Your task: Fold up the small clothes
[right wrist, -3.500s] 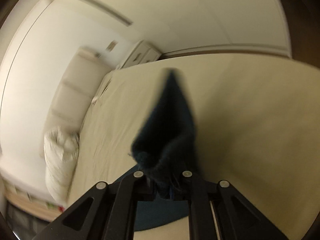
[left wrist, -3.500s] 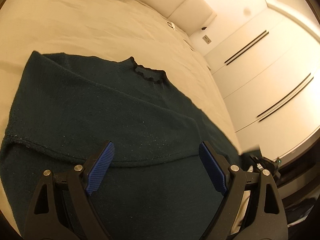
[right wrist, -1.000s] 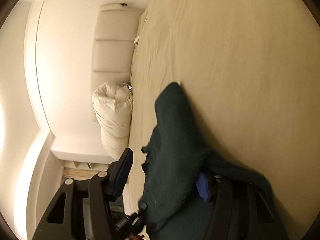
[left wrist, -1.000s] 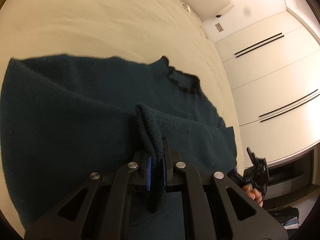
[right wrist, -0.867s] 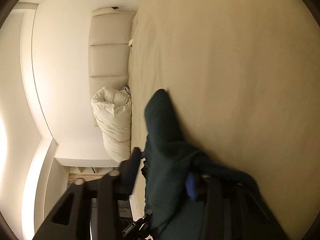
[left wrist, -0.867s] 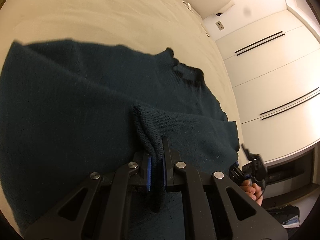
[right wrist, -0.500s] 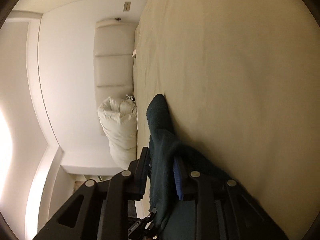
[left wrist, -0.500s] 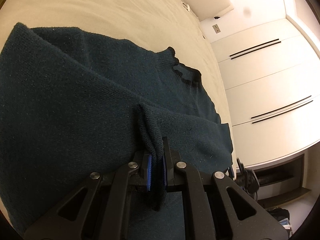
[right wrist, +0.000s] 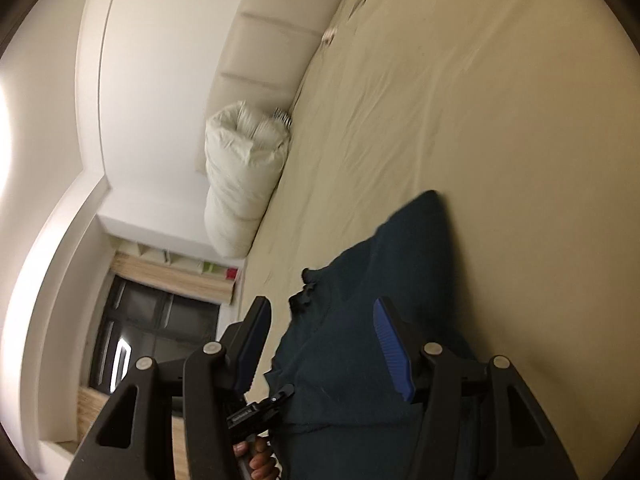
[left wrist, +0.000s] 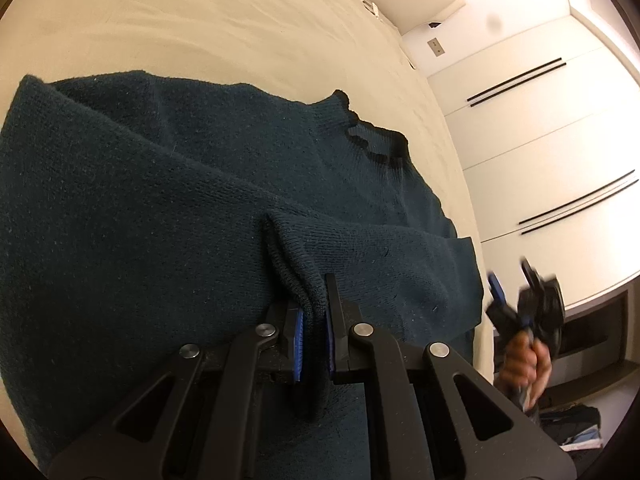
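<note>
Now mid-fold: left gripper [left wrist: 313, 338] fingers pinch a sweater [left wrist: 140, 208] fold on the bed [left wrist: 200, 20]; right gripper [right wrist: 324, 344] fingers opening, empty. Next: regrasp hem w/ right.

The left black two-finger gripper with blue pads [left wrist: 314, 334] angles downward, its jaws pinched tight on a ridge of dark teal knitted sweater [left wrist: 160, 216]. The right black gripper [right wrist: 320, 332] is rolled to one side, its jaws apart and opening, pressing on nothing. In the left wrist view, the bare right hand [left wrist: 524, 364] grasps its handle.
</note>
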